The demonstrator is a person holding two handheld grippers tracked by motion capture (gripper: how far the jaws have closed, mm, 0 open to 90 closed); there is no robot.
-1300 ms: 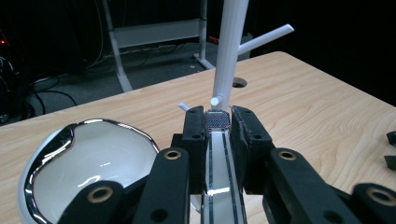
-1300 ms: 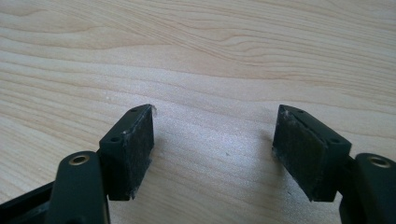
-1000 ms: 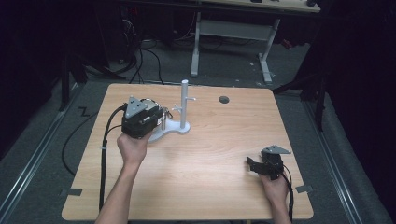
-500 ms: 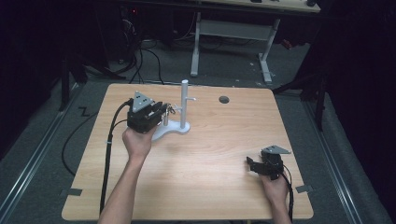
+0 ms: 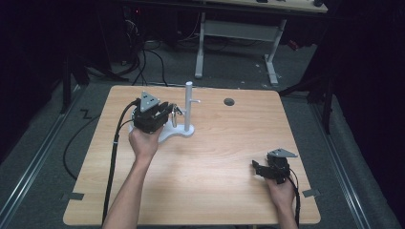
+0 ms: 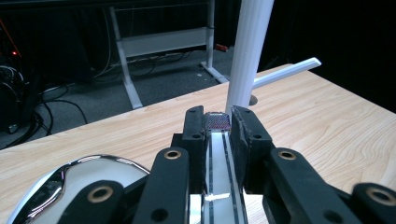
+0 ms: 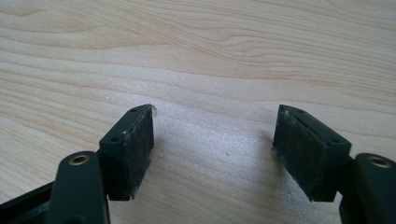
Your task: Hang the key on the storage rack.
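Observation:
A white stand (image 5: 177, 132) with an upright post (image 5: 188, 102) and a short side peg (image 5: 195, 101) stands on the wooden table (image 5: 215, 148), left of its middle. My left gripper (image 5: 173, 113) hovers just left of the post, shut on a shiny metal band (image 6: 218, 154) with a dark meshed tip. In the left gripper view the post (image 6: 247, 51) rises right behind the closed left gripper (image 6: 218, 117), and the peg (image 6: 287, 70) points off to the right. My right gripper (image 5: 258, 170) rests low near the table's front right; its own view shows the right gripper (image 7: 215, 144) open over bare wood.
A rounded chrome piece (image 6: 74, 182) shows at the lower left of the left gripper view, beside the band. A dark round hole (image 5: 229, 101) sits in the table behind the stand. Black cable (image 5: 112, 162) trails from the left gripper off the front edge. Desk legs (image 5: 200, 43) stand beyond the table.
My left gripper has moved a little to the right and farther back, closer to the stand's post, still shut on the band. The right gripper has stayed put.

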